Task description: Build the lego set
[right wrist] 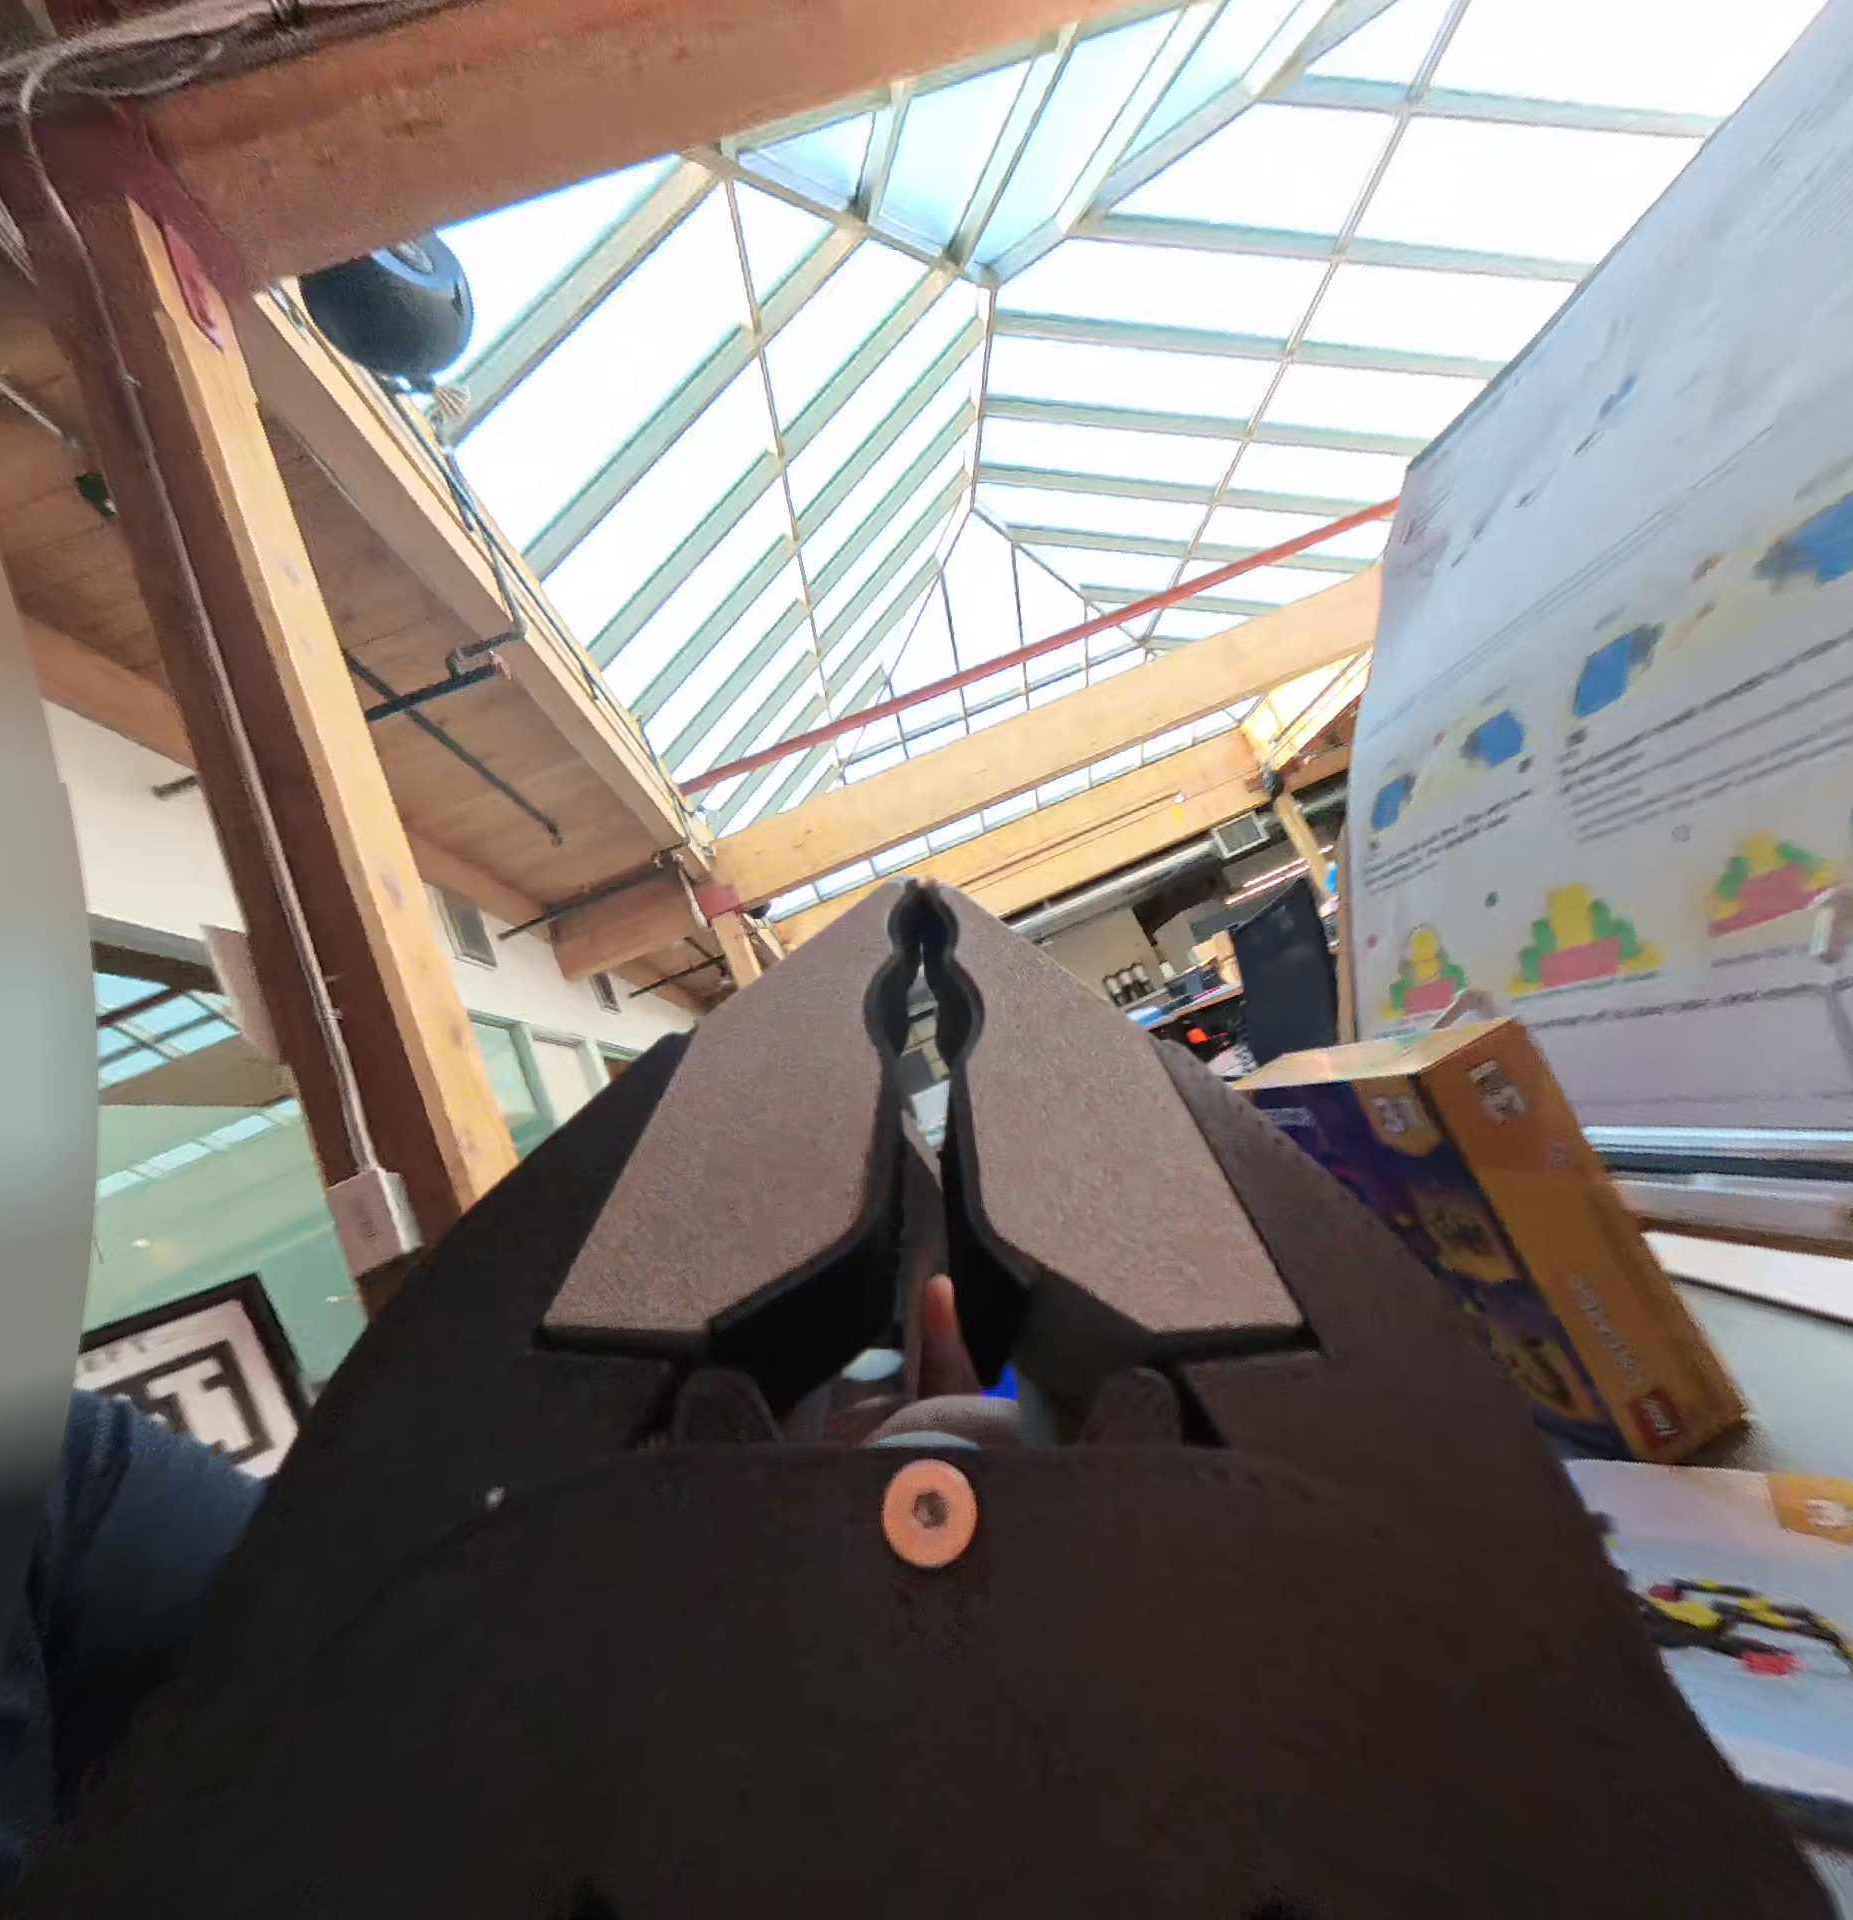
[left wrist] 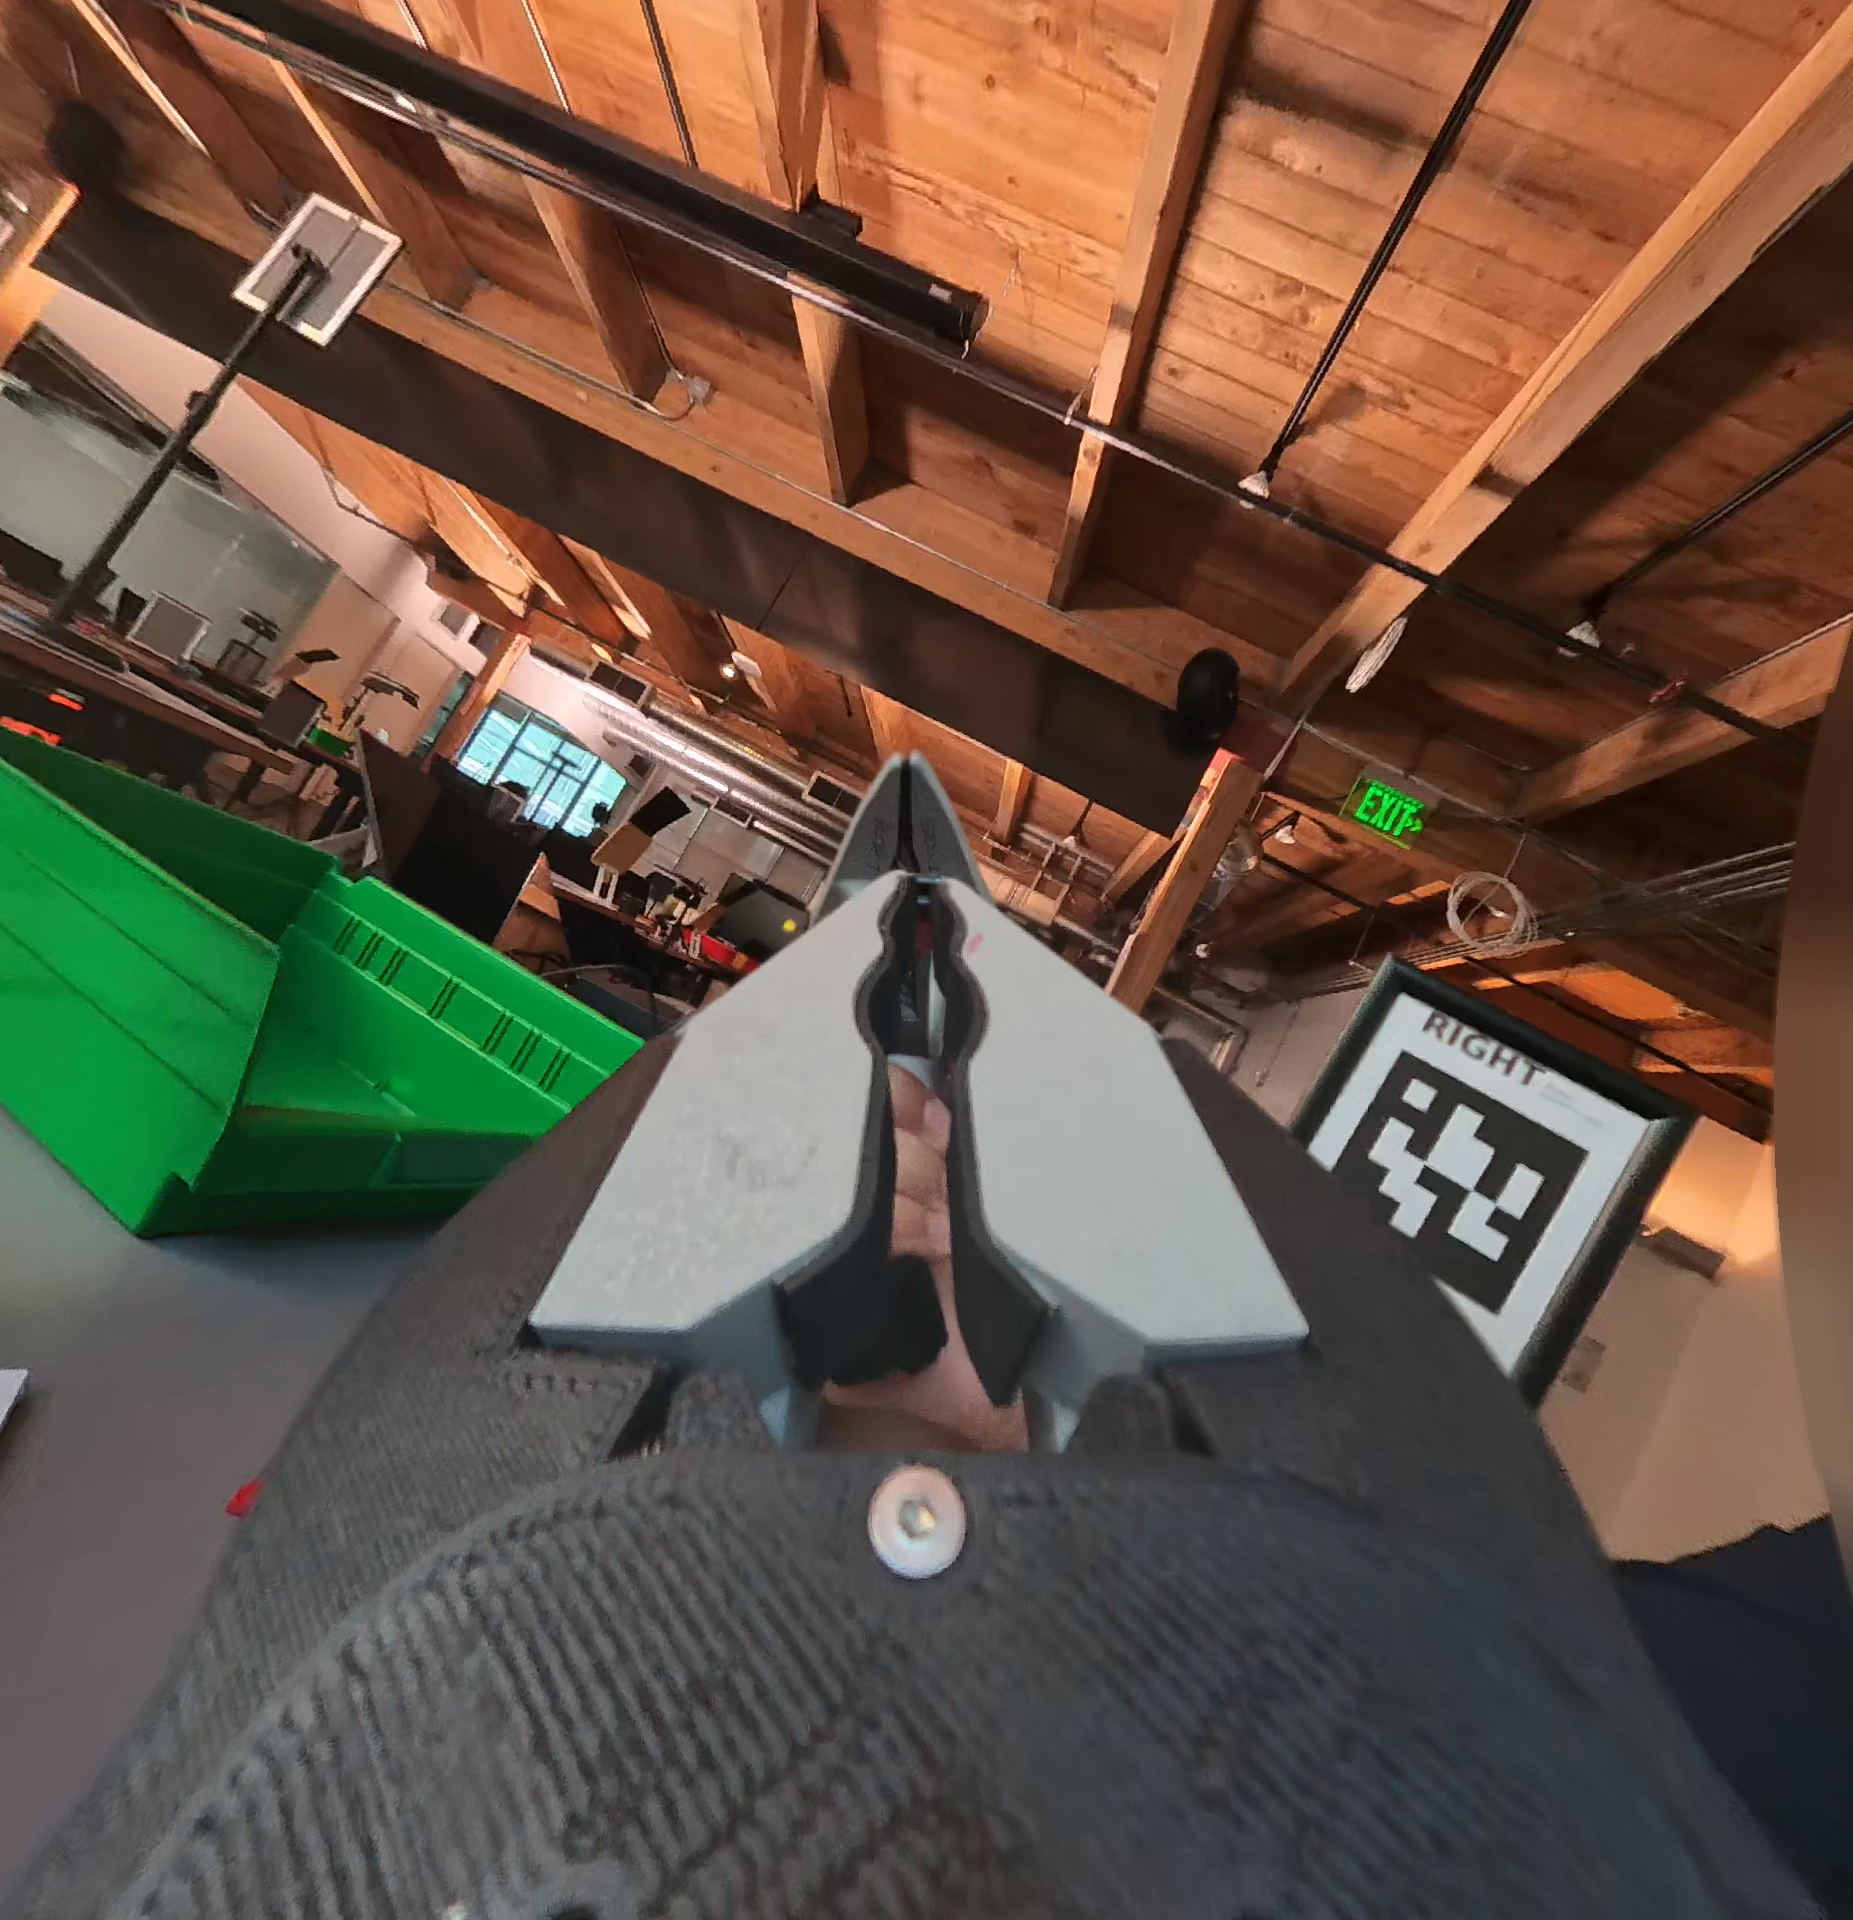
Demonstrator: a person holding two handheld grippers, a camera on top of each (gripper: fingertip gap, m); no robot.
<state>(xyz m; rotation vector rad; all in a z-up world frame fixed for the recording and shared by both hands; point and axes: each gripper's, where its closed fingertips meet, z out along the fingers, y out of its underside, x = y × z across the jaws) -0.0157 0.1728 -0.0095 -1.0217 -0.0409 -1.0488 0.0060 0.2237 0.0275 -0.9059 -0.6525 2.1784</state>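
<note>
While both tools tilt up toward the ceiling, the left gripper (left wrist: 909,769) and right gripper (right wrist: 917,888) have fingers closed together, holding nothing. A green bin (left wrist: 226,997) lies left on the counter (left wrist: 122,1403); a yellow box (right wrist: 1524,1226) stands right.

left claw (left wrist: 906,769): matt grey plastic plates with a fine grainy face, black rubbery inner edges, body of ridged dark printed plastic, one bright metal screw (left wrist: 916,1521). right claw (right wrist: 917,888): same build, plates a rough matt brown-black, screw (right wrist: 928,1512) coppery. green bin (left wrist: 205,997): smooth glossy plastic. bench (left wrist: 122,1403): smooth matt grey. ceiling (left wrist: 1005,260): bare knotty wood planks and beams. box (right wrist: 1545,1226): printed cardboard, slight sheen. skylight (right wrist: 1005,364): glass in pale metal frames.
</note>
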